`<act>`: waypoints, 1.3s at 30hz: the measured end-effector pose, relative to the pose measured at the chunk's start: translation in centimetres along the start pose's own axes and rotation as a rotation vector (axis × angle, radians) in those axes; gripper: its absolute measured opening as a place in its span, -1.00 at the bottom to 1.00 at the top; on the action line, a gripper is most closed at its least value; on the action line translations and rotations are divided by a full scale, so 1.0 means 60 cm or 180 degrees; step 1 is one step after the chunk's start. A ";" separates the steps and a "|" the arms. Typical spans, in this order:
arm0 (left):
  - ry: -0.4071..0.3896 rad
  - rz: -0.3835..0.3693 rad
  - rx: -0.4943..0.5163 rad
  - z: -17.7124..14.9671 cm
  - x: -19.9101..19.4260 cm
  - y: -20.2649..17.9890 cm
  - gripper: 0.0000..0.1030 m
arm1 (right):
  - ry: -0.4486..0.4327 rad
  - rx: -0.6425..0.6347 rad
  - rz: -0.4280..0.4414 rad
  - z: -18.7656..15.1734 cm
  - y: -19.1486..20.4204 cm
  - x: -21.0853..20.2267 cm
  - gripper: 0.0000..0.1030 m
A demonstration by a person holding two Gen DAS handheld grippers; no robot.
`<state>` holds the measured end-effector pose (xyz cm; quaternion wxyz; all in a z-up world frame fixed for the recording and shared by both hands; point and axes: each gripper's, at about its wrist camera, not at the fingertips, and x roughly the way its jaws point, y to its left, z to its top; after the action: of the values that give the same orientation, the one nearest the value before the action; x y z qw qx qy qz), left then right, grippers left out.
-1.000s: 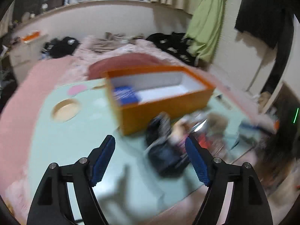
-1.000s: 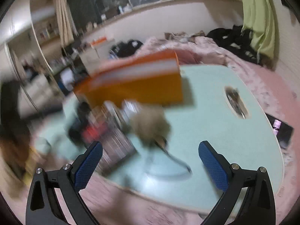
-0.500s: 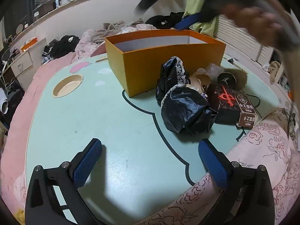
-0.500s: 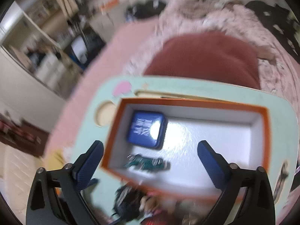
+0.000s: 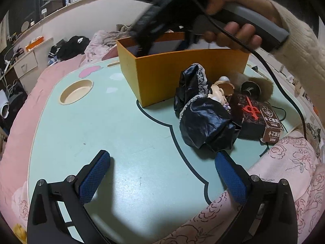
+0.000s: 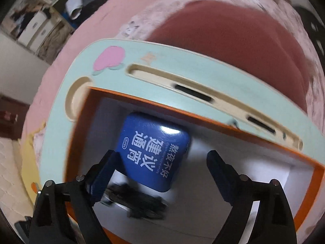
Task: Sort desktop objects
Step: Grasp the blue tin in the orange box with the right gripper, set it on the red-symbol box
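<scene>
While my right tool (image 6: 160,166), jaws closing on nothing, points down into the orange box (image 6: 254,185), my spread left tool (image 5: 162,171) sits nearer the black bundle (image 5: 205,122) lying ahead-right on the bench (image 5: 105,126)

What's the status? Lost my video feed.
Left tongs open, empty, low over table. Right tongs closing inside orange box, nothing gripped, blue tin below. Black pouch unsorted; path clear.

We see an orange box (image 5: 182,77) with a white inside, holding a blue tin (image 6: 154,152) with white lettering. The table (image 5: 101,126) is mint green with a dark outline and a pink shape. Nearby, black fabric (image 5: 203,122) carries white lace trim.
</scene>
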<state>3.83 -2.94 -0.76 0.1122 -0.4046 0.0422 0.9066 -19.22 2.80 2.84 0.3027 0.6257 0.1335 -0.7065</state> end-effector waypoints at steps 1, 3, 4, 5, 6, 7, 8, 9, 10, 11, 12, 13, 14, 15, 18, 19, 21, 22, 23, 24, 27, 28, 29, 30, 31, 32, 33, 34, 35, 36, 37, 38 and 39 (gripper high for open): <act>-0.0001 0.0001 -0.0004 0.001 0.001 0.001 0.99 | -0.0027 0.0032 -0.0031 -0.005 -0.017 -0.006 0.75; -0.0004 0.0006 -0.0009 0.003 0.002 0.001 0.99 | -0.0036 0.0209 -0.0043 -0.009 -0.050 -0.016 0.74; -0.0009 0.0008 -0.0005 0.004 0.002 0.001 0.99 | -0.0064 0.0311 -0.0031 -0.011 -0.062 -0.022 0.71; -0.0014 0.0009 0.0001 0.005 0.002 0.000 0.99 | -0.0092 0.0367 -0.0005 -0.012 -0.066 -0.027 0.71; -0.0015 0.0009 0.0004 0.006 0.003 -0.001 0.99 | -0.0137 0.0427 0.0088 -0.011 -0.069 -0.034 0.71; -0.0016 0.0008 0.0003 0.005 0.003 0.000 0.99 | -0.0174 0.0453 0.0164 -0.013 -0.066 -0.041 0.71; -0.0017 0.0006 -0.0002 0.005 0.003 0.000 0.99 | -0.0213 0.0477 0.0200 -0.011 -0.061 -0.047 0.71; -0.0018 0.0004 -0.0007 0.005 0.003 0.001 0.99 | -0.0229 0.0477 0.0125 -0.011 -0.054 -0.048 0.71; -0.0020 0.0005 -0.0011 0.005 0.002 0.002 0.99 | -0.0226 0.0469 0.0011 -0.010 -0.049 -0.046 0.71; -0.0021 0.0006 -0.0015 0.004 0.002 0.002 0.99 | -0.0185 0.0462 -0.0136 -0.009 -0.044 -0.039 0.71; -0.0022 0.0005 -0.0019 0.004 0.003 0.003 0.99 | -0.0132 0.0464 -0.0213 -0.010 -0.040 -0.030 0.71; -0.0024 0.0005 -0.0024 0.006 0.005 0.003 0.99 | -0.0068 0.0475 -0.0261 -0.009 -0.038 -0.017 0.74; -0.0026 0.0007 -0.0028 0.006 0.005 0.003 0.99 | -0.0123 0.0412 -0.0398 -0.007 -0.033 -0.015 0.68; -0.0030 0.0010 -0.0029 0.006 0.005 0.003 0.99 | -0.0127 0.0311 -0.0596 -0.007 -0.022 -0.013 0.59; -0.0032 -0.0001 -0.0057 0.006 0.005 0.006 0.99 | -0.0172 0.0131 -0.0706 -0.010 -0.009 -0.016 0.47; -0.0039 0.0004 -0.0068 0.006 0.005 0.007 0.99 | -0.0186 0.0132 -0.0688 -0.011 -0.011 -0.019 0.46; -0.0052 0.0014 -0.0071 0.006 0.005 0.007 0.99 | -0.0253 0.0202 -0.0597 -0.012 -0.021 -0.030 0.46; -0.0056 0.0014 -0.0074 0.007 0.005 0.007 0.99 | -0.0351 0.0253 -0.0480 -0.015 -0.027 -0.040 0.46; -0.0059 0.0012 -0.0079 0.007 0.005 0.007 0.99 | -0.0462 0.0286 -0.0374 -0.017 -0.029 -0.052 0.46; -0.0061 0.0011 -0.0086 0.007 0.006 0.008 0.99 | -0.0623 0.0308 -0.0277 -0.025 -0.033 -0.076 0.46; -0.0061 0.0012 -0.0090 0.009 0.008 0.007 0.99 | -0.1000 0.0263 -0.0196 -0.064 -0.021 -0.134 0.46; -0.0063 0.0015 -0.0092 0.009 0.007 0.007 0.99 | -0.1117 0.0243 -0.0152 -0.078 -0.019 -0.160 0.46; -0.0065 0.0016 -0.0092 0.010 0.007 0.006 0.99 | -0.1209 0.0211 -0.0100 -0.093 -0.013 -0.181 0.46; -0.0064 0.0015 -0.0091 0.010 0.007 0.007 0.99 | -0.1264 0.0178 -0.0068 -0.108 -0.007 -0.193 0.46; -0.0063 0.0015 -0.0091 0.009 0.007 0.007 0.99 | -0.1322 0.0117 -0.0043 -0.127 0.006 -0.204 0.46; -0.0064 0.0016 -0.0092 0.010 0.007 0.007 0.99 | -0.1357 0.0051 -0.0033 -0.151 0.011 -0.217 0.46; -0.0066 0.0015 -0.0092 0.010 0.007 0.007 0.99 | -0.1368 -0.0003 -0.0025 -0.174 0.015 -0.222 0.46; -0.0065 0.0014 -0.0090 0.009 0.007 0.007 0.99 | -0.1362 -0.0030 -0.0011 -0.187 0.019 -0.217 0.46; -0.0066 0.0018 -0.0091 0.010 0.007 0.007 0.99 | -0.1342 -0.0052 0.0020 -0.210 0.023 -0.212 0.46; -0.0066 0.0020 -0.0091 0.010 0.007 0.007 0.99 | -0.1325 -0.0060 0.0046 -0.238 0.040 -0.201 0.46; -0.0068 0.0025 -0.0094 0.009 0.005 0.006 0.99 | -0.1292 -0.0045 0.0071 -0.257 0.045 -0.187 0.46; -0.0067 0.0028 -0.0096 0.009 0.006 0.005 0.99 | -0.1258 -0.0027 0.0060 -0.268 0.046 -0.170 0.47; -0.0068 0.0033 -0.0098 0.009 0.005 0.005 0.99 | -0.1239 -0.0010 0.0046 -0.272 0.048 -0.153 0.47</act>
<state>3.16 -3.09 -0.62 0.1018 -0.3964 0.0291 0.9120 -4.12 12.22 9.30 0.3289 0.4777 0.0691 -0.8117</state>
